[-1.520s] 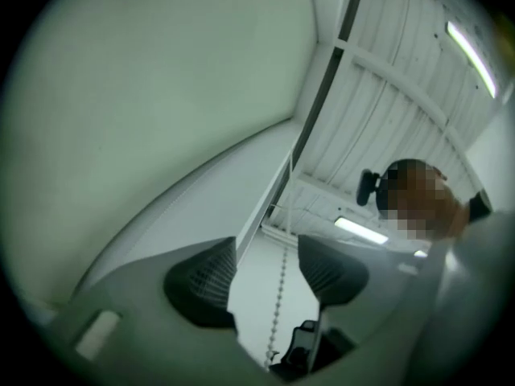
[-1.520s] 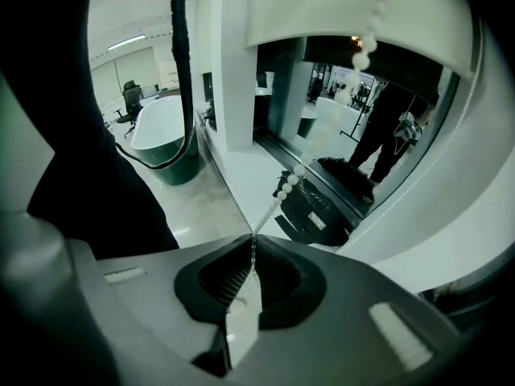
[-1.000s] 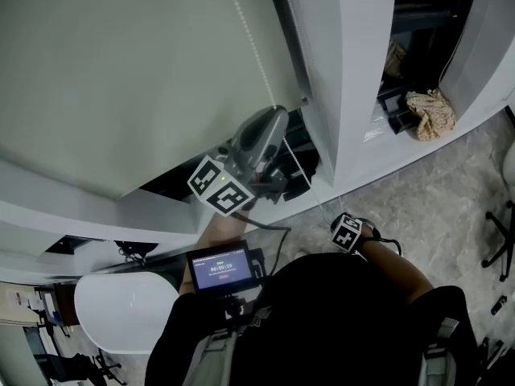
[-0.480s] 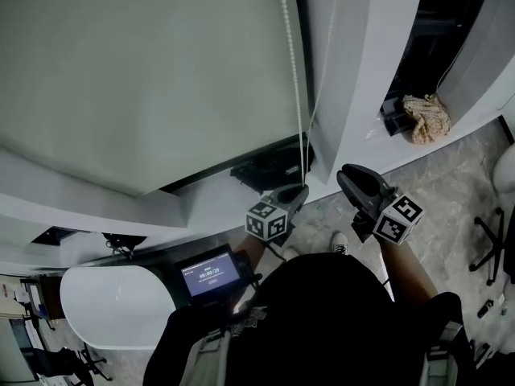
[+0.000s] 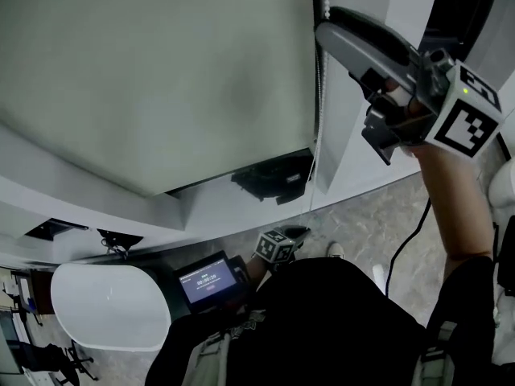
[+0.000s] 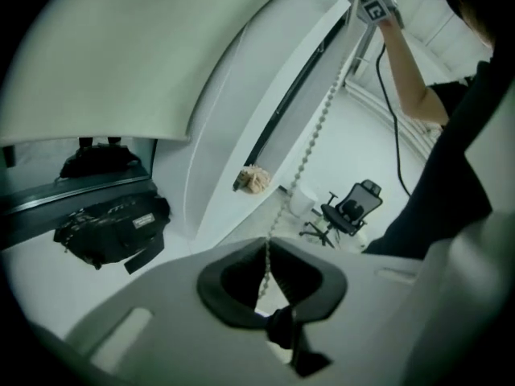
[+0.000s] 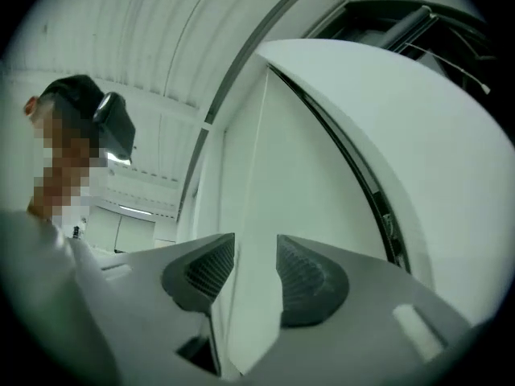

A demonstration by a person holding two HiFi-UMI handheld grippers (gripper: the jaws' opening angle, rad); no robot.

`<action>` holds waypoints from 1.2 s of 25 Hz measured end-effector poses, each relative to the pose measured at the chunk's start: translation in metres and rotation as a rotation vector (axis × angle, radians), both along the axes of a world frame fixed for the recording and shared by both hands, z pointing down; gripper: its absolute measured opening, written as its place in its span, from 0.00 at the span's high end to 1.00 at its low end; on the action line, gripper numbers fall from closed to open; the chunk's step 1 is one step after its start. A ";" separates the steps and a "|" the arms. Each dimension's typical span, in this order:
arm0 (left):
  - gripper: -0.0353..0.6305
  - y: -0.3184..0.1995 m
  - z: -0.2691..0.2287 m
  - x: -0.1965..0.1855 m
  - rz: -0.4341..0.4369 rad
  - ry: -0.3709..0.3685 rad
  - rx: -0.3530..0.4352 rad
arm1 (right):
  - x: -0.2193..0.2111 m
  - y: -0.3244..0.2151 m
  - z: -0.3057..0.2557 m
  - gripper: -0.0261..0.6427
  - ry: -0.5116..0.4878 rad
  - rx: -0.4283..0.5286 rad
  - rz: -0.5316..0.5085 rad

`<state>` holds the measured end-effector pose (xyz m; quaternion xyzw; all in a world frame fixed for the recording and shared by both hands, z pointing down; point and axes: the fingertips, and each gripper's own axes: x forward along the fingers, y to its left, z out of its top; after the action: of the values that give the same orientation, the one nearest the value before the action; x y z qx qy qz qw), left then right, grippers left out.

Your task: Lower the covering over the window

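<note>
The covering (image 5: 161, 79), a broad pale roller blind, fills most of the head view. Its lower edge hangs low over the window (image 5: 211, 185), where only a dark strip is bare, with a black bag (image 5: 272, 177) lying on the sill behind it. So I judge the task well advanced but not finished. The right gripper (image 5: 324, 24) is high beside the white frame, close to the bead chain (image 5: 321, 87) that runs down the blind's right edge. Its jaws have just been opening and stand wide apart. In the right gripper view a thin line, probably the chain, passes through the gap, and the pads do not press on it. The left gripper (image 5: 296, 232) is low, near the person's waist, with its jaws together and clamped on the chain, which goes up from them taut. The step in hand seems to be a hand-over-hand pull: the low grip is at the bottom of its reach, and the high one must take over. To do it well, the right jaws should close fully on the same strand of the loop before the left lets go, with a bead caught against the pads so that it cannot slip. After that the pull should go straight down along the chain, not sideways, so that the small beads do not jump or jam.
</note>
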<state>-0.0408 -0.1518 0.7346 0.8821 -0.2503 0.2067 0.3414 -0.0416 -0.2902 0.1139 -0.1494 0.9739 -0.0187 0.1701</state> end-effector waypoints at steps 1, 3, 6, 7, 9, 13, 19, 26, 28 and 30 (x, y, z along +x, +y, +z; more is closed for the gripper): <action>0.93 0.004 0.010 -0.004 0.019 -0.035 -0.001 | -0.006 -0.002 -0.013 0.73 0.001 0.001 -0.026; 0.93 0.010 0.022 -0.009 0.046 -0.080 0.002 | -0.012 -0.004 -0.031 0.82 0.008 0.019 -0.045; 0.93 0.004 0.026 -0.021 -0.029 -0.078 -0.004 | -0.013 -0.004 -0.043 0.94 0.040 0.099 0.000; 0.92 -0.002 0.026 -0.029 -0.073 -0.083 0.001 | -0.013 -0.004 -0.044 0.94 0.055 0.132 0.025; 0.92 -0.012 0.024 -0.048 -0.149 -0.104 0.023 | -0.010 -0.005 -0.041 0.94 0.095 0.196 0.084; 0.82 -0.014 0.021 -0.092 -0.255 -0.114 0.056 | -0.005 -0.014 0.005 0.94 0.243 0.252 0.216; 0.76 0.000 -0.020 -0.152 -0.418 -0.085 0.075 | 0.001 -0.022 0.118 0.94 0.328 0.065 0.240; 0.76 -0.035 -0.125 -0.137 -0.478 0.143 0.236 | -0.001 -0.018 0.211 0.94 0.422 0.052 0.319; 0.77 -0.051 -0.154 -0.128 -0.498 0.263 0.287 | -0.004 -0.015 0.244 0.94 0.472 0.022 0.331; 0.78 -0.061 -0.181 -0.118 -0.503 0.364 0.318 | -0.006 -0.012 0.281 0.94 0.530 -0.028 0.336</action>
<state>-0.1593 -0.2132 0.5536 0.8573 -0.4242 -0.0861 0.2787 -0.0475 -0.3020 0.3954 -0.3101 0.9456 0.0357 -0.0912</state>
